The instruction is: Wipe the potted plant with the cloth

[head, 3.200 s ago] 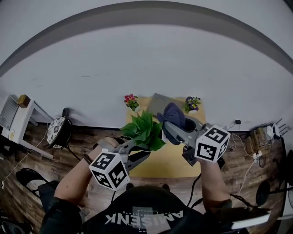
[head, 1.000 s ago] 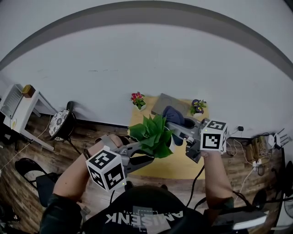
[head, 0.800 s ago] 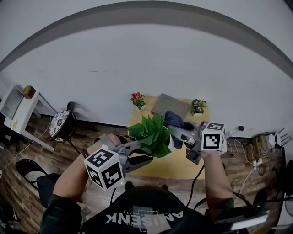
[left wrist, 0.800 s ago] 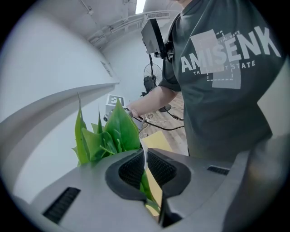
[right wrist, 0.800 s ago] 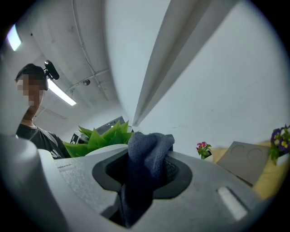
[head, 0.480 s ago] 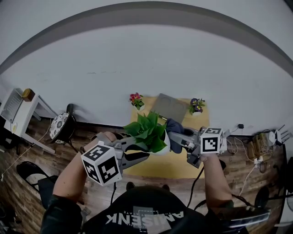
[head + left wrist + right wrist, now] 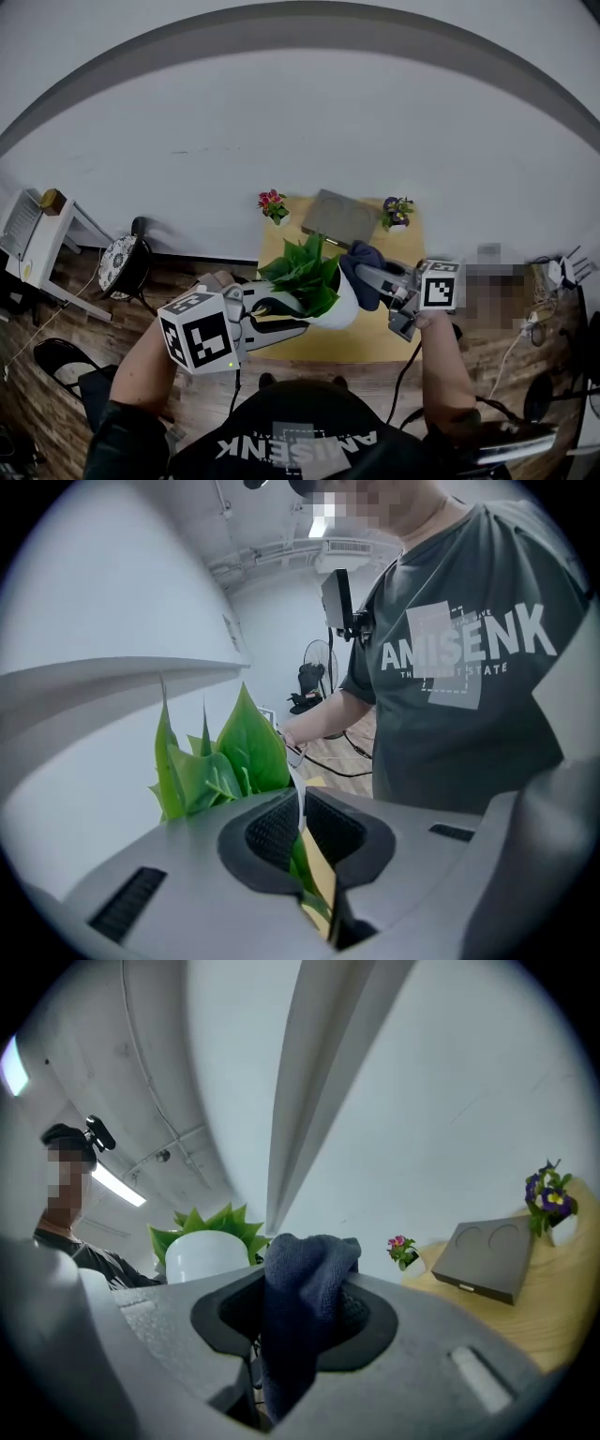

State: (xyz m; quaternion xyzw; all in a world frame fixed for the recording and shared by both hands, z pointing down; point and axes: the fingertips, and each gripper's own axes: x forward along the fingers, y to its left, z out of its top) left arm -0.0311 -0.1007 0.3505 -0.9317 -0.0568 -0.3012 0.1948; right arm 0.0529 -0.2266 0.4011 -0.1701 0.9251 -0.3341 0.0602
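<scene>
Left tongs (image 7: pixel 302 829) tight on white rim of leafy potted plant (image 7: pixel 302 281), right tongs (image 7: pixel 305 1314) on bunched navy cloth (image 7: pixel 300 1269).

The right gripper (image 7: pixel 295 1321) pinches a dark blue cloth (image 7: pixel 305 1283) between its fingers (image 7: pixel 359 1316). Behind it at left shows a white-potted green plant (image 7: pixel 206 1252). At right, a grey box (image 7: pixel 492 1260) lies between a pink-flowered plant (image 7: pixel 403 1249) and a purple-flowered plant (image 7: pixel 548 1194) on the yellow counter (image 7: pixel 553 1326).

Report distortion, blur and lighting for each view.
Head view: strong fisheye curves the wall; a mosaic patch sits at right. Left gripper view: dark rounded corners, leaves sharp, mosaic over the face. Right gripper view: same corners, cloth crisp, ceiling light glares left.
</scene>
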